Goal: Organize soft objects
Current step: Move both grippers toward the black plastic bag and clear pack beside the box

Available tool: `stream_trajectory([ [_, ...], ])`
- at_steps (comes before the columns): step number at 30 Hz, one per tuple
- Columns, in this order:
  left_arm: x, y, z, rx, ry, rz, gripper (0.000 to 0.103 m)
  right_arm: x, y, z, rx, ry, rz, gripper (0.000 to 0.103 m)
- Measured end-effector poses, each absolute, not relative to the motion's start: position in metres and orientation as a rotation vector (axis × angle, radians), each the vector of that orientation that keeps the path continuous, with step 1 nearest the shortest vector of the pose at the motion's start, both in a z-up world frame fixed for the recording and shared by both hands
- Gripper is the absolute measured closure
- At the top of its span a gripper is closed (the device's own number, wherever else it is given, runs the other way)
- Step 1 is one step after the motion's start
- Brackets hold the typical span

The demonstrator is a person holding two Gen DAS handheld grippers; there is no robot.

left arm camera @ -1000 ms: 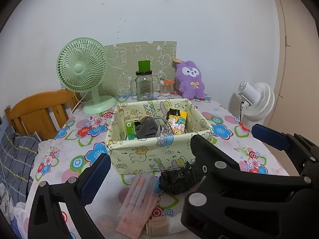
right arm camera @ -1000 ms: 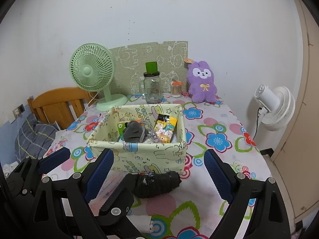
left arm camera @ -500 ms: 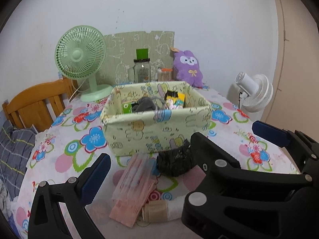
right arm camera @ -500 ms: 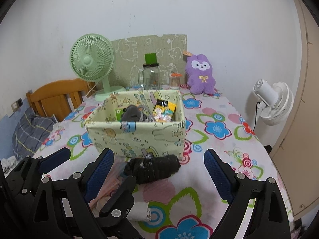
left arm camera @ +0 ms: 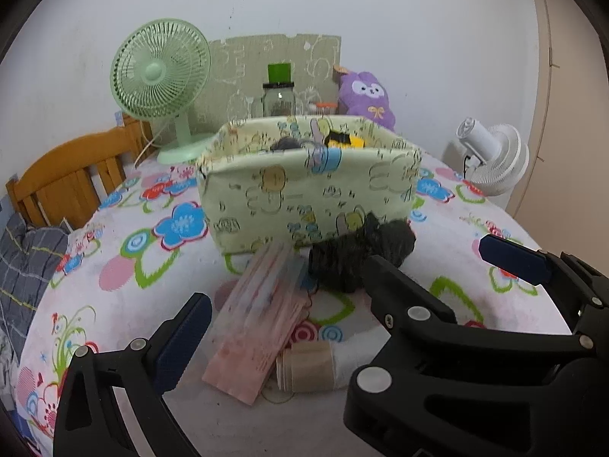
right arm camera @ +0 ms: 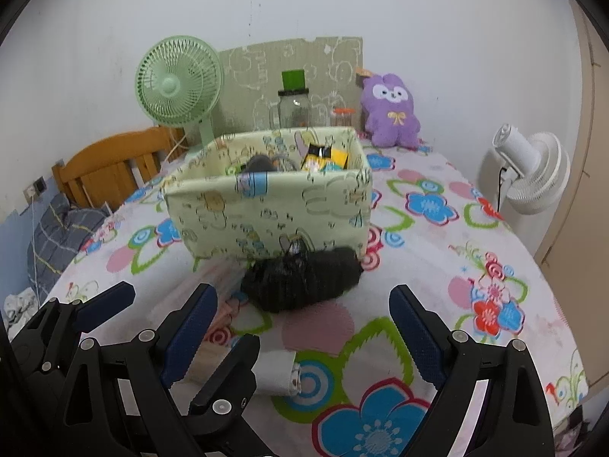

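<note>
Black and crumpled, a soft bundle [right arm camera: 304,280] is seen on the flowered tablecloth [right arm camera: 437,266], touching the front wall of the pale green fabric box [right arm camera: 266,217]. It is placed ahead of the right gripper [right arm camera: 300,337], between the lines of its two blue-padded fingers [right arm camera: 413,333] but beyond their tips, so nothing is held; these fingers are spread wide. Just beside the bundle, on its left, a pink packet [left arm camera: 259,320] is laid flat, and a beige roll [left arm camera: 308,367] is found near its lower end. In the left wrist view the pink packet is seen in front of the left gripper [left arm camera: 281,323], whose fingers are also kept apart, with nothing pinched; the right gripper's arm is seen across that view. Inside the box a grey item and a yellow packet [right arm camera: 327,158] are visible.
</note>
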State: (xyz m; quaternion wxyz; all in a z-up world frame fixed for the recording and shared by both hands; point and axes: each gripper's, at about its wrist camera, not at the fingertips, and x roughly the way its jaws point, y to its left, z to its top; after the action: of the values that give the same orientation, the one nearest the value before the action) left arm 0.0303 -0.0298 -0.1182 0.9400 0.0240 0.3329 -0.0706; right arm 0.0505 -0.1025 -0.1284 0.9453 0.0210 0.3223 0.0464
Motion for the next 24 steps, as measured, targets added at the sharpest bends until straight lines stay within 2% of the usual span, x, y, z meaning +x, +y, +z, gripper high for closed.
stream_trajectory([
  [3, 0.030, -0.029, -0.124, 0.054, 0.698, -0.140, 0.007, 0.052, -0.101, -0.135, 0.039, 0.674, 0.095, 0.009],
  [8, 0.032, -0.028, -0.138, 0.058, 0.754, -0.136, 0.010, 0.057, -0.097, -0.149, 0.030, 0.721, 0.100, 0.009],
  [19, 0.033, -0.016, -0.150, 0.042, 0.791, -0.120, 0.011, 0.066, -0.087, -0.167, 0.066, 0.790, 0.144, 0.010],
  [24, 0.032, -0.014, -0.154, 0.056, 0.797, -0.111, 0.011, 0.069, -0.082, -0.176, 0.088, 0.841, 0.140, 0.017],
])
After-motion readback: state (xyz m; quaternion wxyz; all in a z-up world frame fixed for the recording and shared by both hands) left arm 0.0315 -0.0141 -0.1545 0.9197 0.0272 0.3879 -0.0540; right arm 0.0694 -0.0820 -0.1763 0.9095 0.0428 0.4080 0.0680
